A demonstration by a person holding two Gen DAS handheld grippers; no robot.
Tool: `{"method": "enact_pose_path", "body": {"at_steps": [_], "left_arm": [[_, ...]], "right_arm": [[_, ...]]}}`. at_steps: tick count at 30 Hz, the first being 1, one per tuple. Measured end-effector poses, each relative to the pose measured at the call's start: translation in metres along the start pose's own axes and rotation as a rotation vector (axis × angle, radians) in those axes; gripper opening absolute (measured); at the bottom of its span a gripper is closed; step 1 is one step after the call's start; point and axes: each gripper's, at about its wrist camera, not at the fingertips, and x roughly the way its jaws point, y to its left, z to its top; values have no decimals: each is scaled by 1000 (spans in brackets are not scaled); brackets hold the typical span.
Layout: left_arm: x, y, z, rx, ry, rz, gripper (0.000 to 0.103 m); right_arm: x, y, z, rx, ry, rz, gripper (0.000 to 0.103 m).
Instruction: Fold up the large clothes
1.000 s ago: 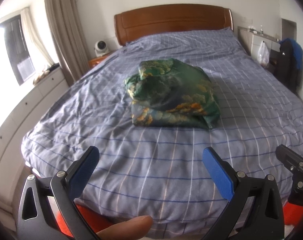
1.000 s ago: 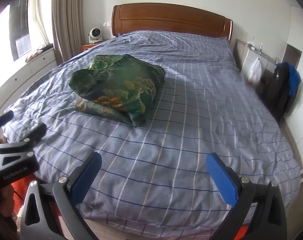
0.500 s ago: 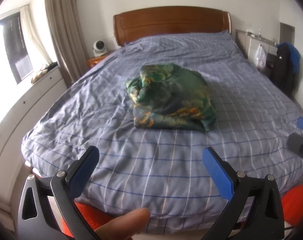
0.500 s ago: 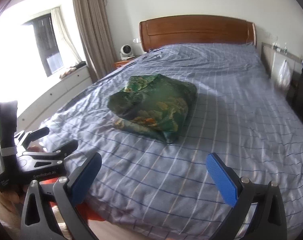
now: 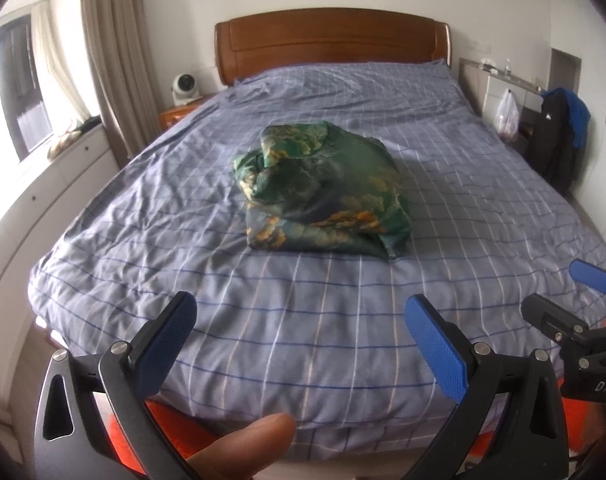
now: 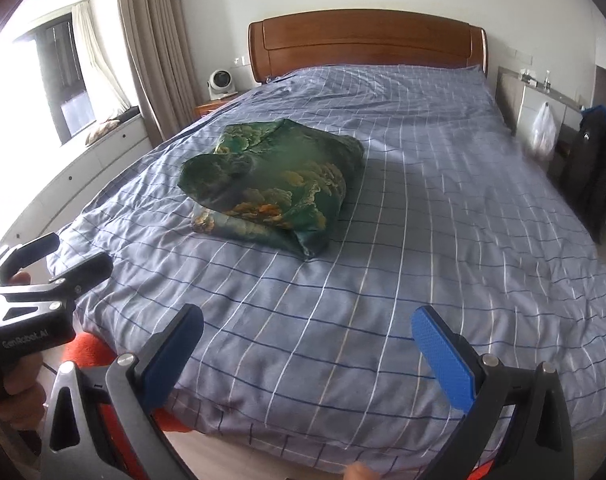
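With the green patterned garment (image 5: pixel 323 192) lying bundled mid-bed on the checked duvet (image 5: pixel 303 320), both the left gripper (image 5: pixel 299 320) and the right gripper (image 6: pixel 307 332) hang wide open and empty at the foot, so each should probably reach for a separate loose edge.

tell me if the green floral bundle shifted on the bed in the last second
No. The green floral bundle lies on the same patch of the checked duvet, equally far below the wooden headboard. Only the cameras moved.
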Motion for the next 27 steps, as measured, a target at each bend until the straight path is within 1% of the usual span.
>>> {"method": "enact_pose_path", "body": {"at_steps": [5,8,10,14,16,21,27], "left_arm": [[-1,-3,2,10,4,4,103],[-1,-4,3,21,4,30,103],[-1,-4,4,21,5,54,103],[6,-2,4,17,19,75,103],[10,-2,3,13,32,72,103],[11,1,6,6,25,80,103],[14,4,7,-4,36,83,103]], "right_arm": [[-1,2,3,-7,-10,4,103],[0,7,9,-12,-8,9,103],[0,10,14,-10,-17,-2,103],[-3,10,23,-5,-33,-26,103],[-2,10,23,-7,-30,-42,103],[2,11,22,-11,-8,-52,103],[8,15,21,-24,17,-67,103]]}}
